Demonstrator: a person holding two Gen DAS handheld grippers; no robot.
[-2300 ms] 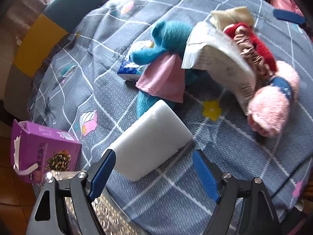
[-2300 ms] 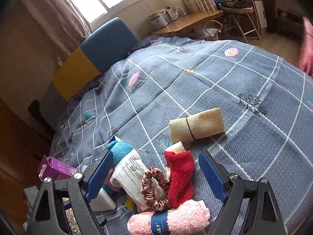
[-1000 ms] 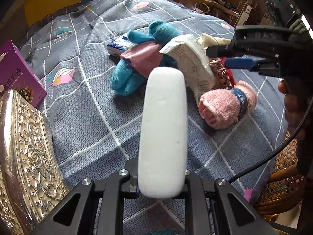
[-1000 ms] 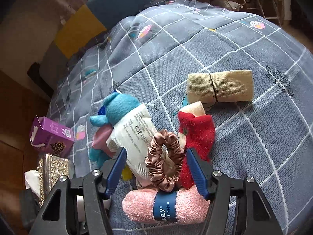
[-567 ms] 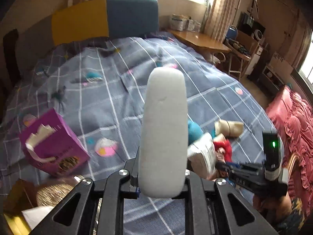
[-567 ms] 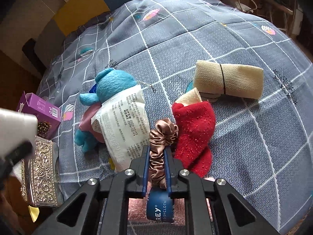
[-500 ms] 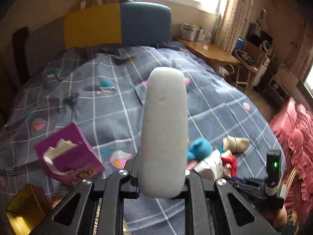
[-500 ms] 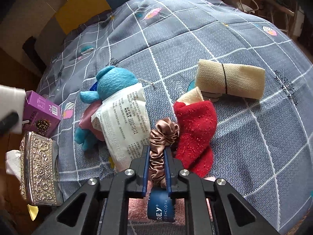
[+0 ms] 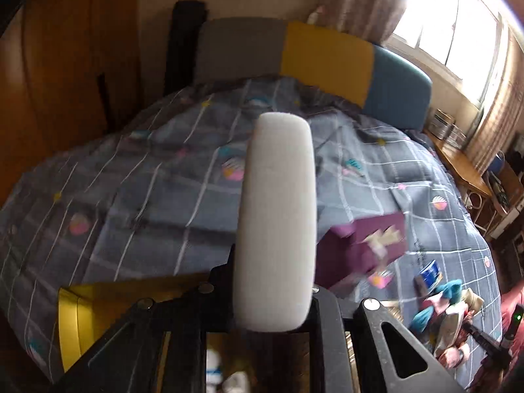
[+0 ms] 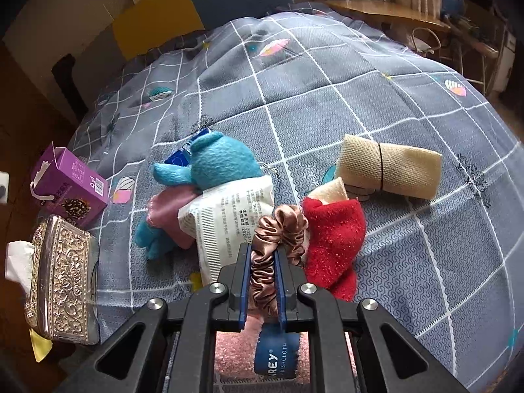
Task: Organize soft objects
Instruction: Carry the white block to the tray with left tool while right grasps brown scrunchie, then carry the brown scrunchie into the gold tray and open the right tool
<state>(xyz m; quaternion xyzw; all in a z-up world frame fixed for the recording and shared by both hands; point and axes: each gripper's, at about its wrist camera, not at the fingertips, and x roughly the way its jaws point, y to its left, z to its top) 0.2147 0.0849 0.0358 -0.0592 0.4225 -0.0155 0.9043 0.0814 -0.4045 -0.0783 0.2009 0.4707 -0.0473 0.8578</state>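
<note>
1. The left gripper (image 9: 275,298) is clamping the white sponge (image 9: 276,222) upright above the bed (image 9: 131,196), carrying it; the yellow box (image 9: 70,324) below looks the likely drop spot.
2. The right gripper (image 10: 263,281) is pinching the brown scrunchie (image 10: 281,232), which is lying between the white packet (image 10: 229,226) and the red sock (image 10: 330,239).
3. Next, the scrunchie is needing a clean lift off the pink dishcloth (image 10: 229,353).
4. The blue plush (image 10: 213,167), beige roll (image 10: 386,170), purple box (image 10: 65,183) and silver tissue box (image 10: 62,275) are crowding nearby.
</note>
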